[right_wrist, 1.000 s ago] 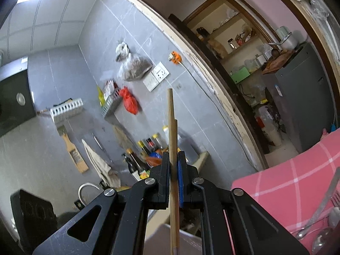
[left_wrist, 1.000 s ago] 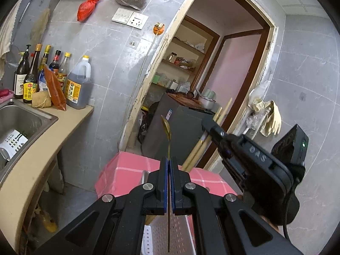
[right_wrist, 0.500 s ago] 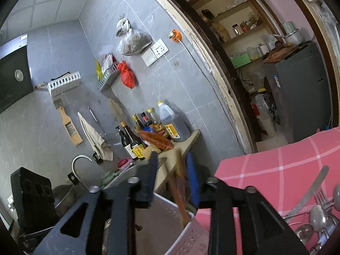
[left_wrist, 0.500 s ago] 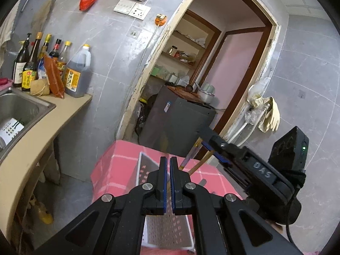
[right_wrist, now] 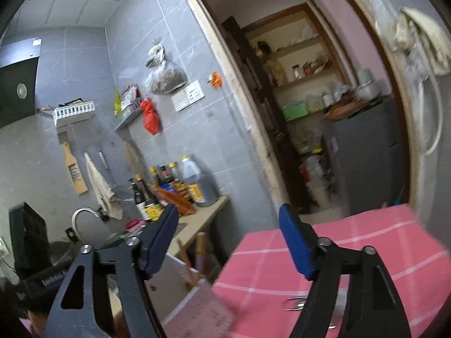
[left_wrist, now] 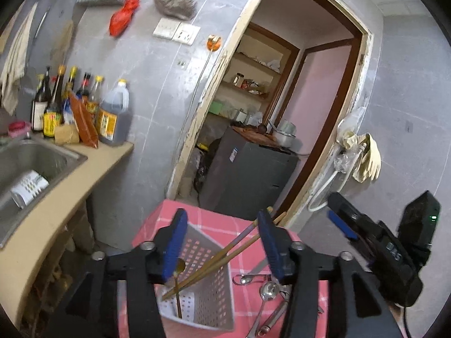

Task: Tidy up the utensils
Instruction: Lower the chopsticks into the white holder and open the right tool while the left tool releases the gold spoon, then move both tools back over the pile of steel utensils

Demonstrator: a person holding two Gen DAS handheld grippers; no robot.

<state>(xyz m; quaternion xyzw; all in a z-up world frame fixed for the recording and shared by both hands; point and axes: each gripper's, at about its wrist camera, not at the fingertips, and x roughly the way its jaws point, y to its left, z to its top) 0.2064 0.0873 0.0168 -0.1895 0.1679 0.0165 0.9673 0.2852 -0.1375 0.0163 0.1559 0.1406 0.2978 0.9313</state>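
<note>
The perforated basket sat just below and between the left gripper's wide-open, empty fingers, with the chopsticks and a gold spoon leaning loose inside it. Spoons lay beside the right-hand finger on the pink-clothed counter. The right gripper was equally spread and empty above the basket's rim, though blur hid the clearance; a careless sweep toward the spoons could clip the slanted chopsticks and tip the light basket.
</note>
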